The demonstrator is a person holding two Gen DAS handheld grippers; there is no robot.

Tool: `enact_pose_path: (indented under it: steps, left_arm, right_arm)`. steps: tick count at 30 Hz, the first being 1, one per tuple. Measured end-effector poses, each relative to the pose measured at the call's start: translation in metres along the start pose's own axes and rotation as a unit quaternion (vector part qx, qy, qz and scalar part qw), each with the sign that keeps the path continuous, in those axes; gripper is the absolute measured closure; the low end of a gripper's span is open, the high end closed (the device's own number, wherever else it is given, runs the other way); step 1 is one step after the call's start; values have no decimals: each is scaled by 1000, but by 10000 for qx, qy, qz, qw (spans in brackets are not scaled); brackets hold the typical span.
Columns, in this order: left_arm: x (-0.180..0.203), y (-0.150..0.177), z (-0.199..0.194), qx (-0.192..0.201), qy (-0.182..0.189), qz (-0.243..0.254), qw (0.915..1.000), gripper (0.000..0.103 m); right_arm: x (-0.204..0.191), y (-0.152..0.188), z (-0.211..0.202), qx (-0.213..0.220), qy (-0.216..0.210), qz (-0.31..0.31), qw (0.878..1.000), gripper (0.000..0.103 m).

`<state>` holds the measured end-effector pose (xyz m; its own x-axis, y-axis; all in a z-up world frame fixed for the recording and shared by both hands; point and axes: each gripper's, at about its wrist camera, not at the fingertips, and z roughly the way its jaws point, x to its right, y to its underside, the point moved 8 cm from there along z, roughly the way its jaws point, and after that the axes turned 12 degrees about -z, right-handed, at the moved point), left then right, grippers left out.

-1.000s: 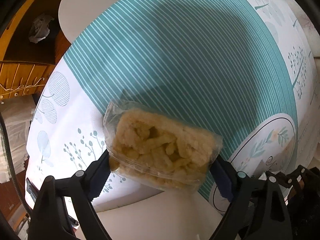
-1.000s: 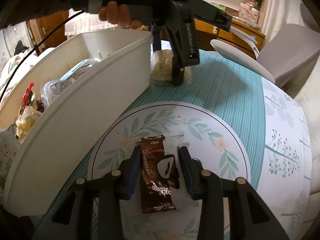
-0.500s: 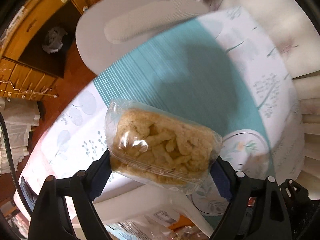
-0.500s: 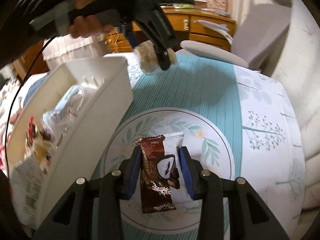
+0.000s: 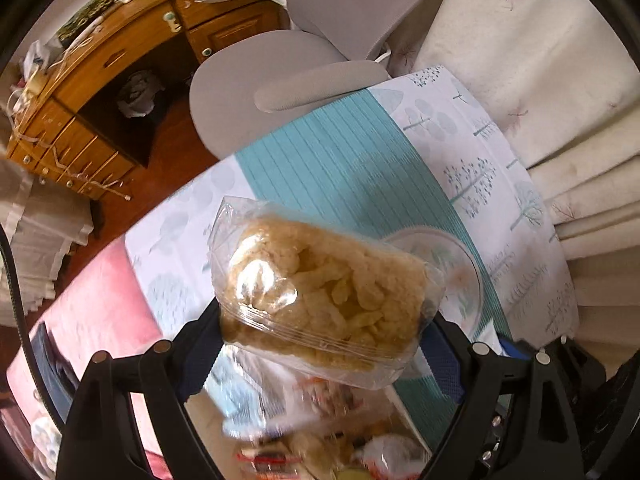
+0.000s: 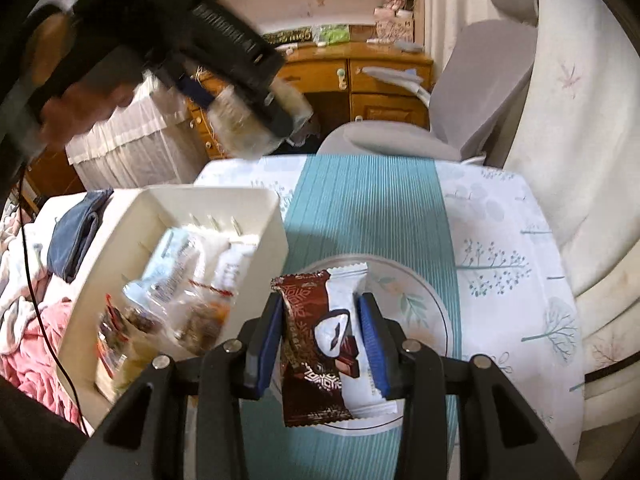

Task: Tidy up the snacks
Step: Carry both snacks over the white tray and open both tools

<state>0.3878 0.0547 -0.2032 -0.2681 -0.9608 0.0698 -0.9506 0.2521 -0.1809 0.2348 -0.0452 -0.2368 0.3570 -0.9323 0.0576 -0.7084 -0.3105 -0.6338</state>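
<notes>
My left gripper (image 5: 320, 332) is shut on a clear bag of golden puffed snack (image 5: 320, 292) and holds it high above the table, over blurred snack packets. In the right wrist view the left gripper (image 6: 240, 92) hangs above the far end of the white bin (image 6: 256, 200) with the bag (image 6: 240, 124) in it. My right gripper (image 6: 322, 340) is shut on a brown and white chocolate bar wrapper (image 6: 320, 344), held above the round leaf-patterned plate (image 6: 416, 300) beside the bin. The bin holds several wrapped snacks (image 6: 176, 280).
The table has a teal striped runner (image 6: 368, 204) and a white tree-print cloth (image 6: 504, 264). A grey office chair (image 6: 460, 100) stands at the far edge, a wooden desk (image 6: 352, 76) behind it. Blue and pink clothes (image 6: 76, 232) lie left of the bin.
My left gripper lifted the puffed snack bag off the table and swung it left over the bin. My right gripper raised the chocolate bar off the plate.
</notes>
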Motion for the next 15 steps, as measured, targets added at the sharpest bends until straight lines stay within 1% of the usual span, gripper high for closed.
enact_pose_path:
  steps: [3,7,11,15]
  left_arm:
    - [-8,26,-20,146,-18,-135,9998,15]
    - [-21,60,-40,270,52,-466,9985,15]
    - [-39,90,-51,329,132,-825,9960,15]
    - [-61,118,-58,413,222,-1186,9918,15]
  right_arm:
    - [-8,-11,-16,116,-10,102,9999,64]
    - [-21,-24,-32,213,19,202,9996,64]
    - [-37,-33,-43,330,55,268,9991,64]
    - [-55,-37,-51,403,-38,319,9987,64]
